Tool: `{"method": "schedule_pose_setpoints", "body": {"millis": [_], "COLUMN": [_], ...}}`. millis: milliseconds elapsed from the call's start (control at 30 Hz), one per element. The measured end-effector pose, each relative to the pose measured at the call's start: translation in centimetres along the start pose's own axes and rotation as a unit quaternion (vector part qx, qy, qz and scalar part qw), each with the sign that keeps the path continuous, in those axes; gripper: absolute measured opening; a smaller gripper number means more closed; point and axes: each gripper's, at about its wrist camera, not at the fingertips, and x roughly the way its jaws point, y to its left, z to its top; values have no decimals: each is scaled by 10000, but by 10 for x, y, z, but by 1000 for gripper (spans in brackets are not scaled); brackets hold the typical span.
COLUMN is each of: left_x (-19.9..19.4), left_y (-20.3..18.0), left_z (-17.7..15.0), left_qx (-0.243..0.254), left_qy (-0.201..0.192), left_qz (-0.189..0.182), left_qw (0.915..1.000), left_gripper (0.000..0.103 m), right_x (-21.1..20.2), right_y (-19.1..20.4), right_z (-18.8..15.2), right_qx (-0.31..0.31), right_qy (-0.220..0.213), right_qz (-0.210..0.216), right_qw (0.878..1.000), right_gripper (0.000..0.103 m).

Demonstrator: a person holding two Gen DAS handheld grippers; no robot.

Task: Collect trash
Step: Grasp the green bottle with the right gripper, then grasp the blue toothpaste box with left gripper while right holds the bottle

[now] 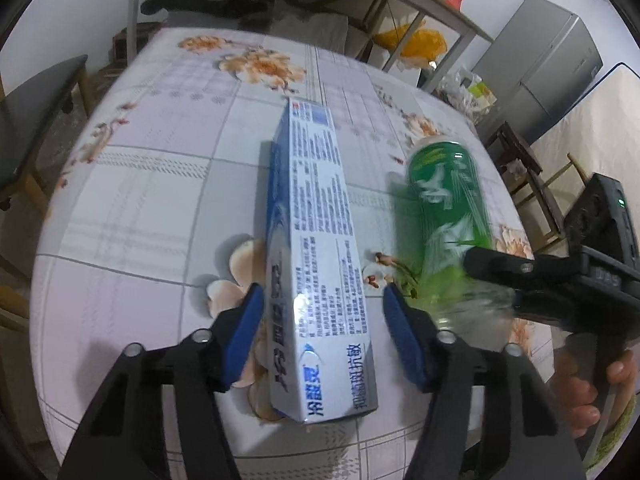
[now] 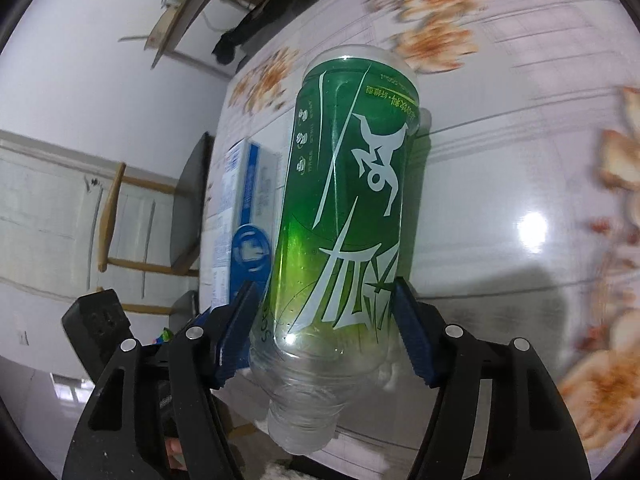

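Your right tongs (image 2: pixel 324 336) are gripping the green bottle (image 2: pixel 344 208) near its neck, its base pointing away from them. Your left tongs (image 1: pixel 324 336) are spreading wide around the toothpaste box (image 1: pixel 316 256), which is lying lengthwise between the pads on the flowered tablecloth (image 1: pixel 132 200), not pinched

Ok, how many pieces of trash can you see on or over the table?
2. The toothpaste box lies on the table between the open left gripper's fingers; the green bottle is clamped in the right gripper. More may be out of view.
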Motion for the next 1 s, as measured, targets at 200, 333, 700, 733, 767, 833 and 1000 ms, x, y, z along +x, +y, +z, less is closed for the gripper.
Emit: {"method": "schedule_pose_setpoints", "body": {"millis": [200, 333, 700, 733, 767, 833, 1000], "left_x": [1, 4, 15, 16, 16, 15, 9], "left_y": [-8, -30, -57, -52, -48, -41, -39], "left_z": [-4, -13, -33, -31, -30, -27, -19], "left_qx": [-22, 153, 40, -99, -222, -351, -330], "left_qy": [66, 284, 771, 815, 843, 745, 456], "left_qz": [-217, -553, -1538, -1624, -1675, -1541, -947], "left_qw": [9997, 9979, 9851, 9833, 9820, 9846, 9939], "left_gripper": [43, 42, 41, 41, 42, 46, 55], "right_x": [-36, -59, -84, -87, -87, -88, -91], "right_y": [-31, -41, -62, -66, -67, -68, -72], "right_z": [-8, -17, -38, -37, -37, -37, -35], "right_qx": [131, 6, -89, -80, -87, -91, -93], "right_qy": [-220, -345, -665, -658, -647, -639, -654], "right_qz": [-298, -770, -1303, -1258, -1225, -1187, -1093], "right_qw": [9992, 9964, 9892, 9898, 9903, 9908, 9918], "right_gripper": [63, 62, 62, 61, 61, 61, 61]}}
